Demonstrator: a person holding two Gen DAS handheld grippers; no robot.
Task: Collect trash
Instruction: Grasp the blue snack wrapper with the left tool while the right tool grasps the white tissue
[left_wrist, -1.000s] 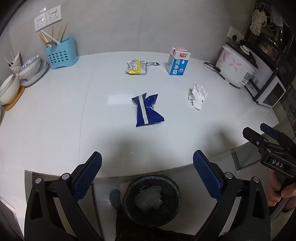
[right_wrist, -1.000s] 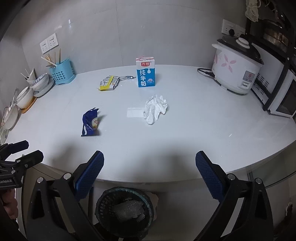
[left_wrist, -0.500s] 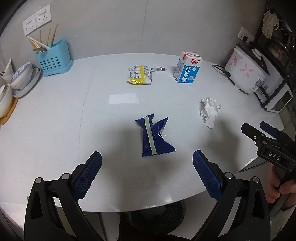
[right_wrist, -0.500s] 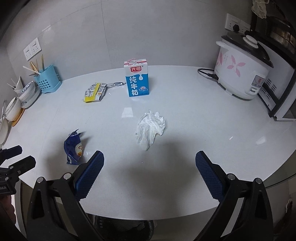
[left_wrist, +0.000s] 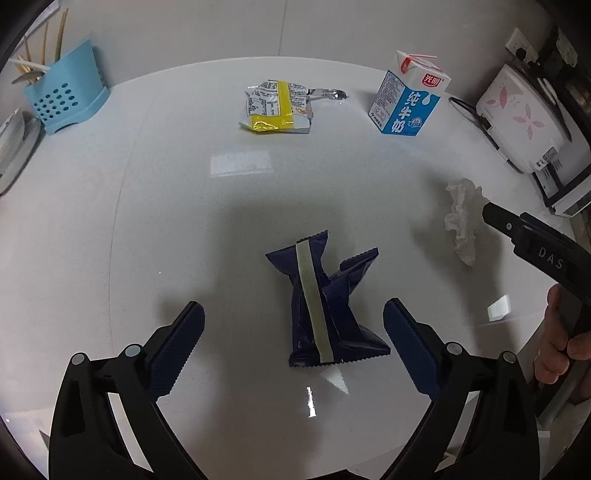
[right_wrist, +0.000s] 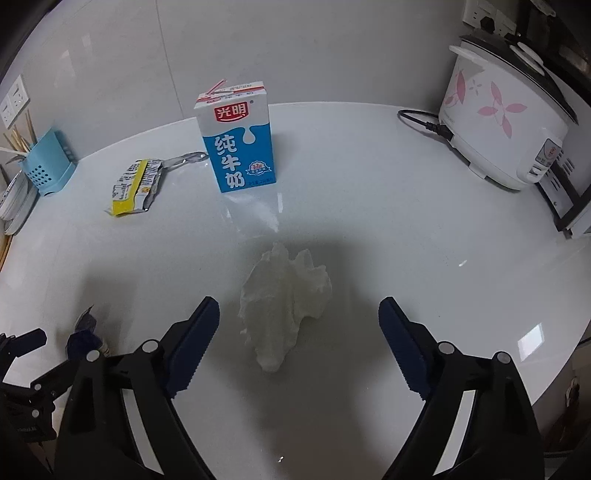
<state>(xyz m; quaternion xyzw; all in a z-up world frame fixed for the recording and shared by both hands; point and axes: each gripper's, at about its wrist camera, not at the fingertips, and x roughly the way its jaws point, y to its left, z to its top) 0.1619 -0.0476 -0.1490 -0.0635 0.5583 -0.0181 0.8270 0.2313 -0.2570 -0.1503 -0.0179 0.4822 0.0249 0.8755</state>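
A dark blue snack wrapper (left_wrist: 325, 302) lies on the white counter (left_wrist: 110, 229) between the open jaws of my left gripper (left_wrist: 293, 330). A crumpled white tissue (right_wrist: 284, 295) lies between the open jaws of my right gripper (right_wrist: 297, 321). The tissue also shows in the left wrist view (left_wrist: 461, 218), and the wrapper shows in the right wrist view (right_wrist: 85, 332). A blue and white milk carton (right_wrist: 236, 140) stands farther back. A yellow and silver wrapper (left_wrist: 277, 107) lies left of the carton. Both grippers are empty.
A white rice cooker (right_wrist: 506, 122) with its cord stands at the back right. A blue utensil holder (left_wrist: 66, 96) and stacked bowls (right_wrist: 14, 199) stand at the back left. The counter's front edge is just below the grippers.
Both grippers have moved forward and down over the counter. The wrapper and the tissue now lie between their jaws. The bin below the counter edge has dropped out of view.
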